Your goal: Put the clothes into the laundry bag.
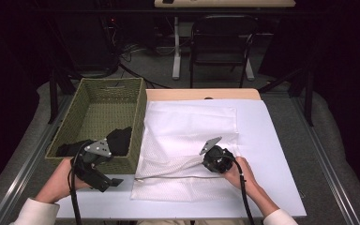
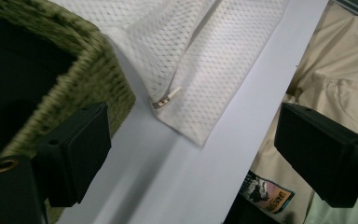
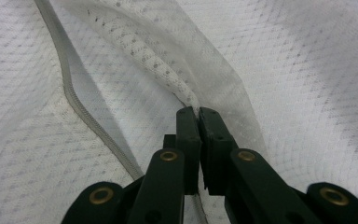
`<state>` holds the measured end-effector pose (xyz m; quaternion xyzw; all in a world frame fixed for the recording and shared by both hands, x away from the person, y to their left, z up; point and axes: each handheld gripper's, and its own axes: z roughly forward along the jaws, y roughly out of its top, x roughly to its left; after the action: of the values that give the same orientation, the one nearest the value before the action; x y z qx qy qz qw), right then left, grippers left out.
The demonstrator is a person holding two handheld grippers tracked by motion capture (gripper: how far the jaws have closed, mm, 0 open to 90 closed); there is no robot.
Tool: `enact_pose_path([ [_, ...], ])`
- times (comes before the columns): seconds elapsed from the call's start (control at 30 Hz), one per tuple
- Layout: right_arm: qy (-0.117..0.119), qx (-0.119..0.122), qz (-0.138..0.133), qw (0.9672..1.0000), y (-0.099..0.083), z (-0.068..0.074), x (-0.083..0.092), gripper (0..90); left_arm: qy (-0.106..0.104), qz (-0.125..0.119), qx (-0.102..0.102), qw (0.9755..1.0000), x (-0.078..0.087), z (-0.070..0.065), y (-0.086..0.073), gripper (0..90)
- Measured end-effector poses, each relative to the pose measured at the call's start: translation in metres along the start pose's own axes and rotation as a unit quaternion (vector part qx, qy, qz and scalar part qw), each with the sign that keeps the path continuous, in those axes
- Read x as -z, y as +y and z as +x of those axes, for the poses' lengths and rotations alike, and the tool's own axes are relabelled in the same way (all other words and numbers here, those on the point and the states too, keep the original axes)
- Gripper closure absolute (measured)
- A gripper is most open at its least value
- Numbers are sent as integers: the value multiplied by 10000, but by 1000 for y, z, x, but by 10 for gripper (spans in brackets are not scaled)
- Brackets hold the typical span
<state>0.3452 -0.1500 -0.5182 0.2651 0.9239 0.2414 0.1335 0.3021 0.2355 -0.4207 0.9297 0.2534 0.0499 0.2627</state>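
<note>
A white mesh laundry bag point(image 1: 187, 140) lies flat on the white table point(image 1: 272, 154), its zipper point(image 1: 168, 177) running along the near side. My right gripper point(image 1: 205, 158) is shut on a fold of the bag's upper mesh layer point(image 3: 186, 93) and holds it raised off the lower layer. The zipper tape point(image 3: 74, 102) curves away to the left of its jaws. My left gripper point(image 1: 115, 181) hovers open and empty over the table's near left part, by the woven basket's point(image 1: 138, 126) front corner. Between its wide jaws point(image 2: 196, 140) I see the zipper pull point(image 2: 164, 100) at the bag's corner.
The green woven basket point(image 2: 98, 70) stands at the table's left and holds black clothing point(image 1: 119, 138). The table's near edge point(image 2: 261, 116) runs close to the person's beige garment point(image 2: 335, 60). A folding chair point(image 1: 220, 42) stands beyond the table's far side.
</note>
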Motion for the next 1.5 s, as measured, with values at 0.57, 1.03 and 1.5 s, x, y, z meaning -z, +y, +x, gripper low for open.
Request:
enact_pose_path([
  [0.57,-5,4,-3,10000,0,-1,0,870,345,426,44,9985,6,59,16,101],
  [1.03,-14,13,43,10000,0,-1,-1,870,485,876,-23,9950,-8,85,21,107],
  [1.5,-20,23,80,10000,0,0,-2,871,487,1357,-15,9895,-25,108,28,119],
])
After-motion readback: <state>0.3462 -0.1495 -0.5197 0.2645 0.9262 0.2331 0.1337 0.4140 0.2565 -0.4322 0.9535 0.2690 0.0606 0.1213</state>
